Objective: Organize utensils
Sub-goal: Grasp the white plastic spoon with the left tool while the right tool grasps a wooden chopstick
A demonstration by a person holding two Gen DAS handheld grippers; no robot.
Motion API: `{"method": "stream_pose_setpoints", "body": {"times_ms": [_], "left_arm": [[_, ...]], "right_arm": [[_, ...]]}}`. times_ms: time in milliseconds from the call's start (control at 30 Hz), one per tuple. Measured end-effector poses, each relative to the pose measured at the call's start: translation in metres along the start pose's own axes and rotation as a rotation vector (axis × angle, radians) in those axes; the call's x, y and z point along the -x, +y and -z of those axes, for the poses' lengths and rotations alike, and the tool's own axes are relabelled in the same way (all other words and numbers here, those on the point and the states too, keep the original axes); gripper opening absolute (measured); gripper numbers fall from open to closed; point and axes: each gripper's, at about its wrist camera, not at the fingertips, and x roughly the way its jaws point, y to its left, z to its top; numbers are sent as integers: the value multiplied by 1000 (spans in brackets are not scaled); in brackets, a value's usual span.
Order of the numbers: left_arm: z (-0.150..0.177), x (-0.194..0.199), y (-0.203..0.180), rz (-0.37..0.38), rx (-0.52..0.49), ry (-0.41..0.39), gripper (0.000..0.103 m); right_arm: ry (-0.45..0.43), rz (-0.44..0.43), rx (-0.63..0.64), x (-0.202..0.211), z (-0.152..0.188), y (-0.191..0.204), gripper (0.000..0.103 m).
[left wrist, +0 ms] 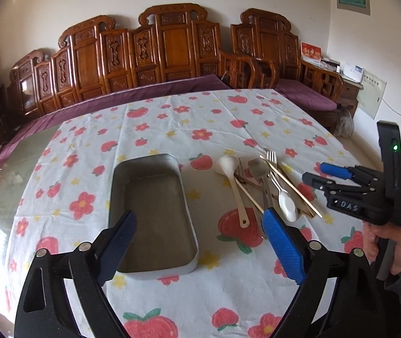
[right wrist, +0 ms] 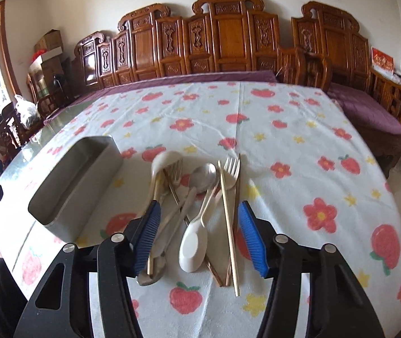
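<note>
Currently, the left gripper (left wrist: 200, 242) is hovering above the bench (left wrist: 155, 118) with its jaws spread wide and holding nothing. Its left finger is sitting over the near end of the tin (left wrist: 155, 214); its right finger is standing at the near end of the utensil pile (left wrist: 265, 186). The tin is lying flat on the cloth, long axis running toward 12 o'clock, with nothing visible inside.

The pile is lying just beside the tin, at its 3 o'clock in the left wrist view. It is showing a white spoon (left wrist: 230, 174), a metal spoon (left wrist: 258, 167), a fork (left wrist: 271, 159), a second white spoon (left wrist: 286, 202) and chopsticks (left wrist: 290, 186), all crossing one another.

The right gripper (right wrist: 199, 231) is hanging directly over the pile, jaws wide apart and gripping nothing. Between its fingers a white spoon (right wrist: 195, 242) is lying bowl nearest, with chopsticks (right wrist: 230, 225) at its 3 o'clock. From the left wrist view, the right gripper (left wrist: 317, 173) is showing at 3 o'clock of the pile.
</note>
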Motion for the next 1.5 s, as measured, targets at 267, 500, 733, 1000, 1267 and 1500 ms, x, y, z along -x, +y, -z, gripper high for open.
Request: {"method": "stream_pose_setpoints", "body": {"times_ms": [267, 500, 733, 1000, 1267, 1500], "left_arm": [[-2, -49, -20, 69, -8, 81, 64], [13, -93, -50, 86, -72, 168, 48], [1, -130, -54, 70, -46, 213, 45], [-20, -184, -56, 35, -37, 292, 34], [-33, -205, -46, 16, 23, 320, 19], [-32, -194, -36, 45, 52, 307, 7]], "right_arm": [[41, -9, -28, -18, 9, -21, 55], [60, -2, -54, -24, 11, -33, 55], [68, 9, -71, -28, 11, -39, 55], [66, 9, -84, -30, 11, -43, 55], [67, -2, -78, -32, 9, -41, 55], [73, -27, -76, -37, 7, -46, 49]]}}
